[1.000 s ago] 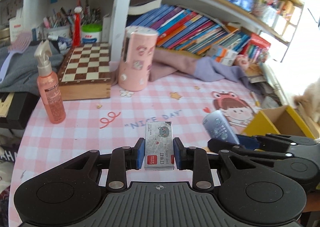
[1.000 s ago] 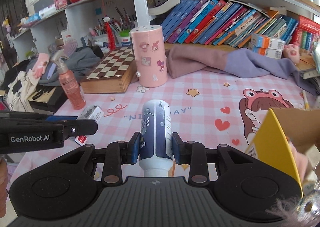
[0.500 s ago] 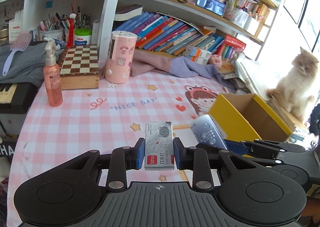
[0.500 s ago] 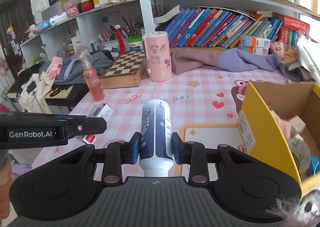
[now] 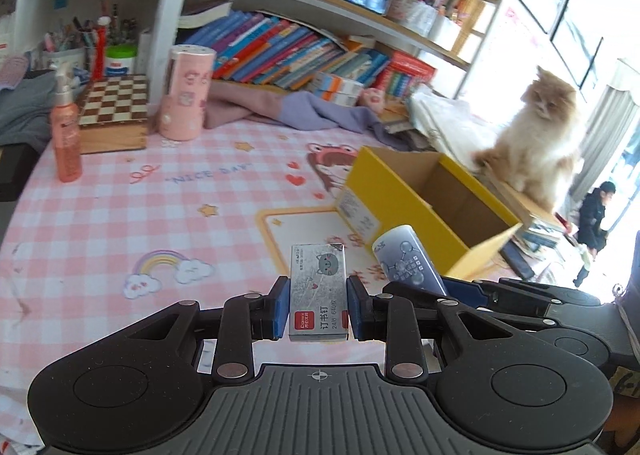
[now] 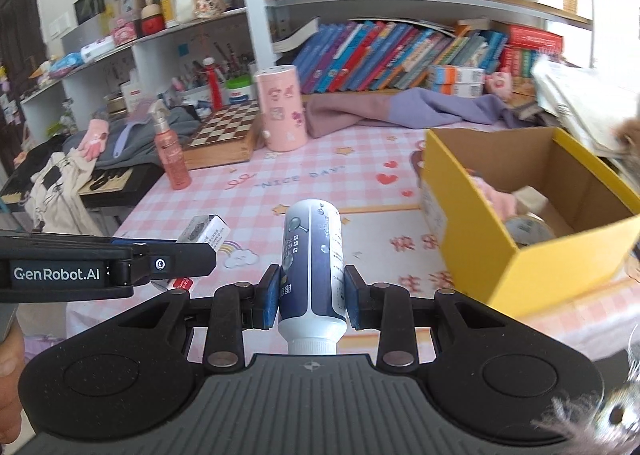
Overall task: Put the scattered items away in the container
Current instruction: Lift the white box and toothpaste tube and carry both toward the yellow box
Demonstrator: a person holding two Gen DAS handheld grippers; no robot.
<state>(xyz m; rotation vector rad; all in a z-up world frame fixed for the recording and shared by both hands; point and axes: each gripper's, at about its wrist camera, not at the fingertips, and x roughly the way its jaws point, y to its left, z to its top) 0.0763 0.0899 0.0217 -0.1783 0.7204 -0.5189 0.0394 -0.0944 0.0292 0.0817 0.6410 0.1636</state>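
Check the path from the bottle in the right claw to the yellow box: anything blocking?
Nothing visible blocks it. The bottle faces bare tablecloth up to the yellow box, whose top is open; its near wall must be cleared.

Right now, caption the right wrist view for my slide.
Right tongs gripping a blue-and-white bottle beside the yellow cardboard box, left tongs carrying a staples box.

Pink tbl [image 5: 120,223] w/ yellow box [image 5: 384,191]
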